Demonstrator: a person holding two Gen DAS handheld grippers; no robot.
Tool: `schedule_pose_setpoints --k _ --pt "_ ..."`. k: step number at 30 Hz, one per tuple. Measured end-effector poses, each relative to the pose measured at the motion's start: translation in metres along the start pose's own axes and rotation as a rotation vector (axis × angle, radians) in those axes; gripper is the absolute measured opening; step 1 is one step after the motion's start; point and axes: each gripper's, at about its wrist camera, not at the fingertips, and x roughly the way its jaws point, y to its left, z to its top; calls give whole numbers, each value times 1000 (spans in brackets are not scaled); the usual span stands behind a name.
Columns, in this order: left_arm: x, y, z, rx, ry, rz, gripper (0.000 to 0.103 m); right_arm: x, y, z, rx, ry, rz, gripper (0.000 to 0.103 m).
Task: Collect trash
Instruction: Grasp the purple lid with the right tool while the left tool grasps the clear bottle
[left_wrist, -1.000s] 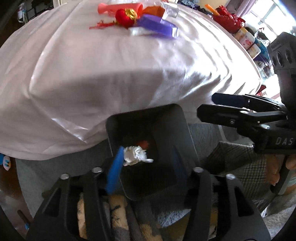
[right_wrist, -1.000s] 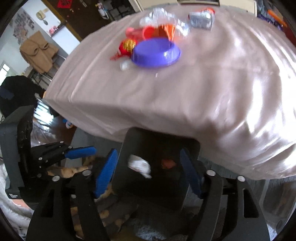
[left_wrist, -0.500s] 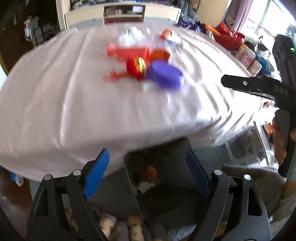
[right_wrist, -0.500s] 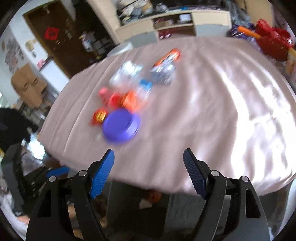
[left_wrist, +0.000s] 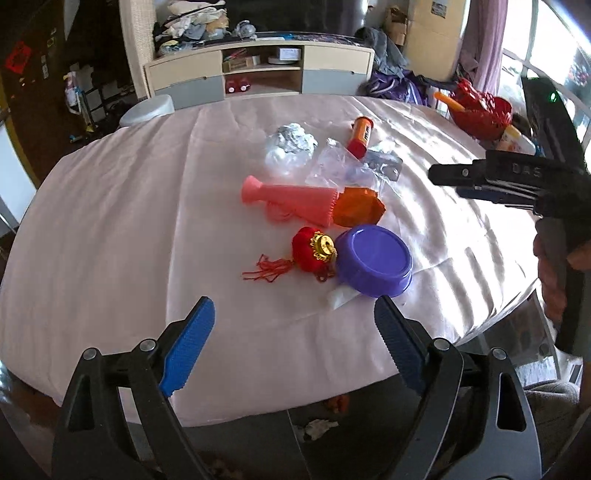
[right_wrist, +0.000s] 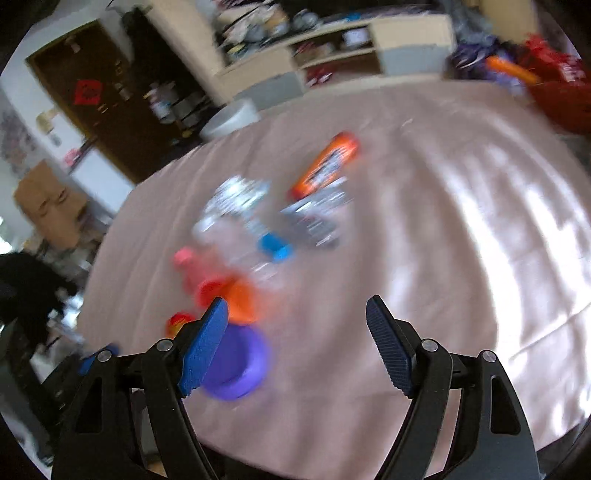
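1. Both views have swung up from the dark bin (left_wrist: 314, 424) under the near edge to the whole cloth-covered surface (left_wrist: 129, 221). In the left wrist view the bin has dropped from the middle of the frame to 6 o'clock, with a white crumpled scrap (left_wrist: 317, 428) and a red bit lying in it.

2. The left tongs (left_wrist: 293, 334) are opening, nothing between the blue pads. The right tongs (right_wrist: 295, 332) stand wide and empty over the cloth.

3. The remaining litter sits mid-surface: a foil ball (left_wrist: 293, 142) at 12 o'clock of the pile, clear plastic wrap (left_wrist: 340, 166), an orange-red tube (left_wrist: 362, 136) and a silvery wrapper (left_wrist: 384, 164) beside it. Nearer lie a pink ribbed piece (left_wrist: 291, 199), an orange crumple (left_wrist: 356, 206), a red tasselled ornament (left_wrist: 314, 249) and a purple bowl (left_wrist: 373, 260), upside down.

4. Risk: the trash and the keepers touch. A grab at the orange crumple could drag the pink piece or the bowl along.

5. Risk: the clear wrap is thin and slippery; wide pads may close on cloth instead and pull the tablecloth, shifting everything.

6. Risk: both tongs point at the same pile, so they may collide.

7. Hard to make out: the right wrist view is blurred; a blue cap (right_wrist: 275, 247) shows there, but its owner is unclear. A white scrap (left_wrist: 341, 297) pokes from under the bowl, mostly hidden. The bin is largely cut off by the cloth's edge.
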Motion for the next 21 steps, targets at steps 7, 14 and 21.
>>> schedule_pose_setpoints --k 7,14,21 --pt "9 -9 -15 39 38 4 84 23 45 -30 -130 117 43 78" --pt "3 4 -23 11 42 2 84 45 60 -42 -174 178 34 80" --pt "6 7 -21 10 46 -4 84 55 75 -42 -258 158 -14 90"
